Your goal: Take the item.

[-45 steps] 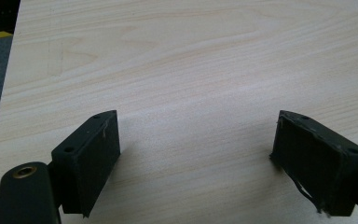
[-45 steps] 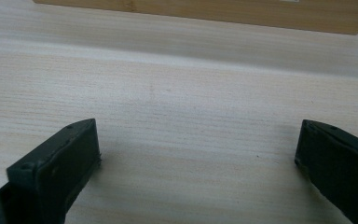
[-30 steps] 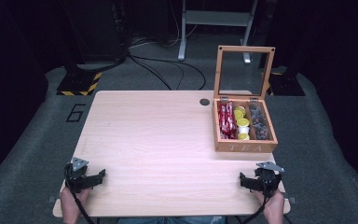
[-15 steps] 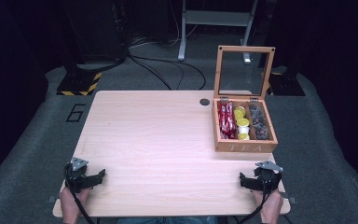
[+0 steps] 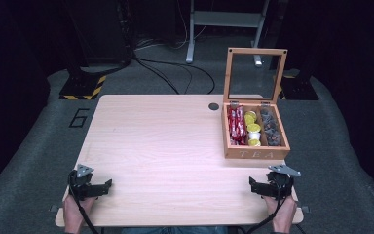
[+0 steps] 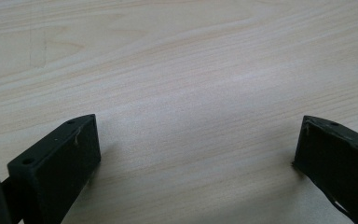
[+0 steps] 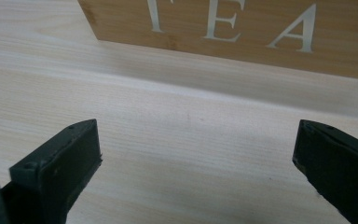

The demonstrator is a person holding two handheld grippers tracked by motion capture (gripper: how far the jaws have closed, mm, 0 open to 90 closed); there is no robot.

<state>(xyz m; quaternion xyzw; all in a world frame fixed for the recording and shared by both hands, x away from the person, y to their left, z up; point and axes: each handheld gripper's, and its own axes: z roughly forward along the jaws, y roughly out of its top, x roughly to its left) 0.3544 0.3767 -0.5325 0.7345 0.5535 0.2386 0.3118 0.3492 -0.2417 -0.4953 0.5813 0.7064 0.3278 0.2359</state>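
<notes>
R tongs point(image 5: 262, 186): jaws wide apart, nothing between them, resting low on the table point(image 5: 165, 146) at its 5 o'clock corner. In the right gripper view we look straight at the front wall of the tea box point(image 7: 242, 28), lettering "TEA" dead ahead at 12, box near but not touching.

L tongs point(image 5: 96, 187): jaws also spread, empty, at the table's 7 o'clock corner; bare wood ahead in the left gripper view.

Tea box point(image 5: 255, 153) sits at approx 2 o'clock on the table, glass lid point(image 5: 255, 73) standing upright on its back hinges.

Risks, as we judge them:
- Lid stands upright, propped by nothing we can see; a nudge on the box wall from the R tongs could drop it shut.
- Box is close to the table's R edge; a sideways push may slide it off.
- Contents packed tight; wide jaws could drag neighbours out.

Count: 2 tongs, 1 box w/ 3 compartments: red sachets point(image 5: 235, 126) at L (number unclear), yellow-topped pods point(image 5: 252, 129) middle, approx 5 showing, dark pods point(image 5: 271, 127) at R, too small to count. 1 dark round grommet point(image 5: 214, 106) at the table's 12–1 o'clock edge.
</notes>
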